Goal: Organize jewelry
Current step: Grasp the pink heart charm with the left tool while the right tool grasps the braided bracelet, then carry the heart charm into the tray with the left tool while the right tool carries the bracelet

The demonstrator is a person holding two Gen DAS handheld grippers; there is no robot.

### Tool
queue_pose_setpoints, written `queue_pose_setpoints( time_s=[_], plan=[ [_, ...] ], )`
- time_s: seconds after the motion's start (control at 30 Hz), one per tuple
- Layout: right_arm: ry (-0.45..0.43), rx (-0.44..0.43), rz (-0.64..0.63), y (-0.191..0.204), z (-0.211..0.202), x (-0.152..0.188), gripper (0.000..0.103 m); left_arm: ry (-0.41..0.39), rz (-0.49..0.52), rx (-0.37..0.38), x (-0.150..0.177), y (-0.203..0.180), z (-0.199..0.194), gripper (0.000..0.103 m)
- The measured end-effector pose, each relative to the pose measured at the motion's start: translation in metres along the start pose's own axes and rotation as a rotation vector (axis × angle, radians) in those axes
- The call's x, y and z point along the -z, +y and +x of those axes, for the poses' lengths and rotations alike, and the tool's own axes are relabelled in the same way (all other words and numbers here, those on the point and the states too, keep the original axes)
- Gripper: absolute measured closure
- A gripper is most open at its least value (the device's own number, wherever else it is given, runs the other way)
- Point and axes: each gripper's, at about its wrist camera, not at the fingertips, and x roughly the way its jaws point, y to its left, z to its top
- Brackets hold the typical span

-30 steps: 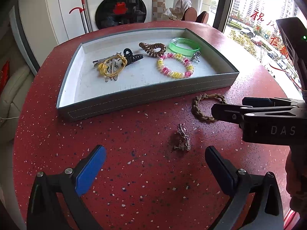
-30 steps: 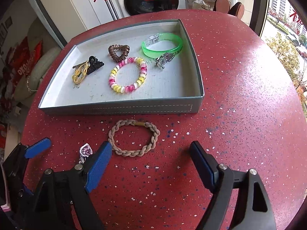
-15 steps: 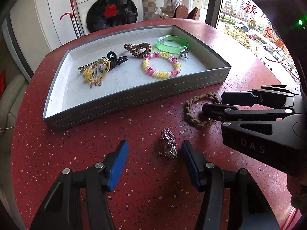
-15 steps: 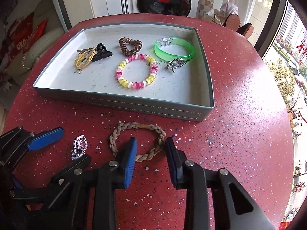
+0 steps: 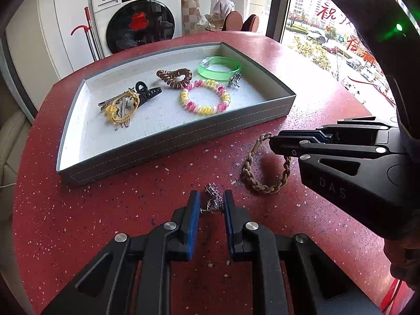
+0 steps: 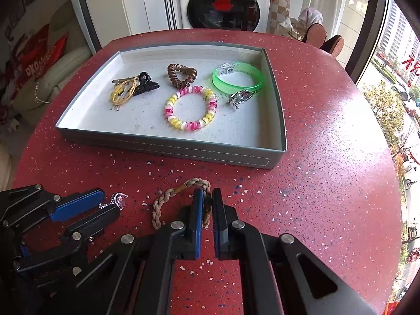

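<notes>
A grey tray (image 5: 168,145) (image 6: 168,148) on the red table holds a pink-yellow coil bracelet (image 5: 204,100) (image 6: 191,108), a green bangle (image 5: 219,68) (image 6: 237,78), a brown coil tie (image 5: 174,78) (image 6: 182,74), a black claw clip (image 5: 147,93) (image 6: 145,85), yellow ties (image 5: 122,106) and a silver brooch (image 5: 234,80) (image 6: 240,97). My left gripper (image 5: 211,204) (image 6: 107,206) is shut on a sparkly silver-pink earring (image 5: 214,199) (image 6: 118,199) on the table. My right gripper (image 6: 206,204) (image 5: 273,140) is shut on a braided tan bracelet (image 6: 172,197) (image 5: 262,172) lying in front of the tray.
The round red speckled table (image 6: 328,157) drops off to the right, beside a window. A washing machine (image 6: 223,2) and a red-handled mop (image 6: 165,8) stand behind the table. A sofa (image 6: 52,78) is at the far left.
Both grippers have gone from wide open to shut. The left one closed on the earring and the right one closed on the braided bracelet. Both also moved forward and lower.
</notes>
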Motion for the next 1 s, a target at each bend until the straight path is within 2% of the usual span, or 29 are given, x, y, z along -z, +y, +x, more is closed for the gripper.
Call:
queue_pose_setpoints(
  time_s=[1.0],
  plan=[
    [-0.078, -0.052, 0.071, -0.006, -0.046, 0.011, 0.096, -0.042, -0.077, 0.042, 0.009, 0.034, -0.036, 0.068]
  ],
)
